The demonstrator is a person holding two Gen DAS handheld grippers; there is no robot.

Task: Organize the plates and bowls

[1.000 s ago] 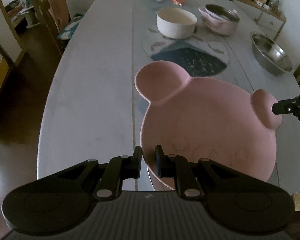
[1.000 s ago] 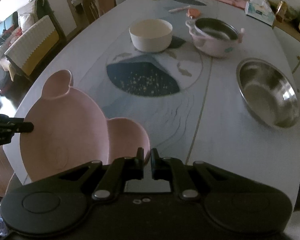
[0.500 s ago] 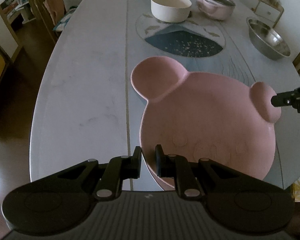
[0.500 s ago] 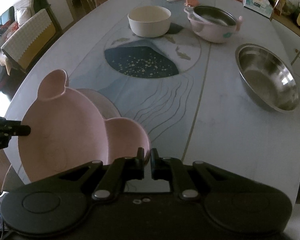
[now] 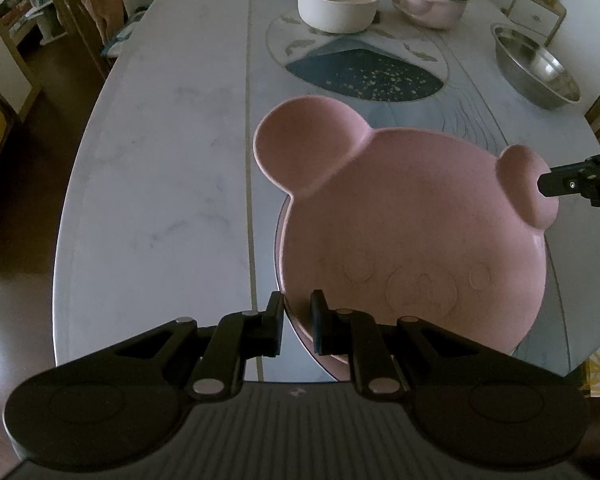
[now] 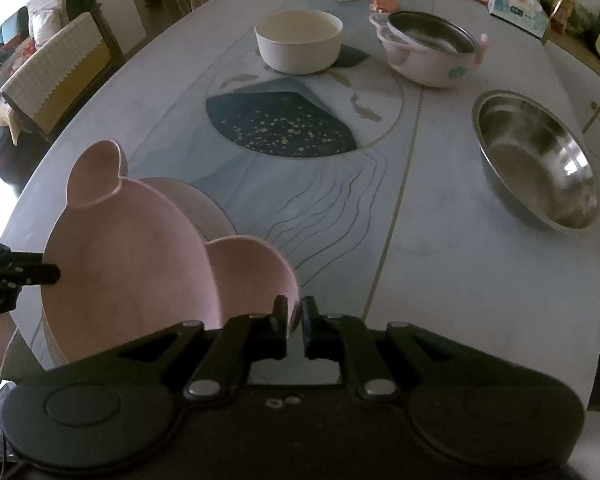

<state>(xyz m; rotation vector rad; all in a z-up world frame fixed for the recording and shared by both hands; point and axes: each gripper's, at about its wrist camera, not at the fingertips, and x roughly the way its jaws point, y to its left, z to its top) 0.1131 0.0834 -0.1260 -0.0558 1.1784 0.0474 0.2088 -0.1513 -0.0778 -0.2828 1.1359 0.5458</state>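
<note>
A pink bear-shaped plate with two round ears is held between both grippers just above the near end of the table. My left gripper is shut on its lower rim. My right gripper is shut on the rim of one ear. Another pale plate lies under it on the table, mostly hidden; its edge also shows in the left wrist view. A cream bowl, a pink pot and a steel bowl stand farther off.
The long oval table has a dark blue pattern in its middle. Chairs stand along the left side. A tissue box and small items lie at the far end. The table's near edge is close.
The plate, held by both grippers, has moved toward the near end of the table and lower; a second plate now shows beneath it.
</note>
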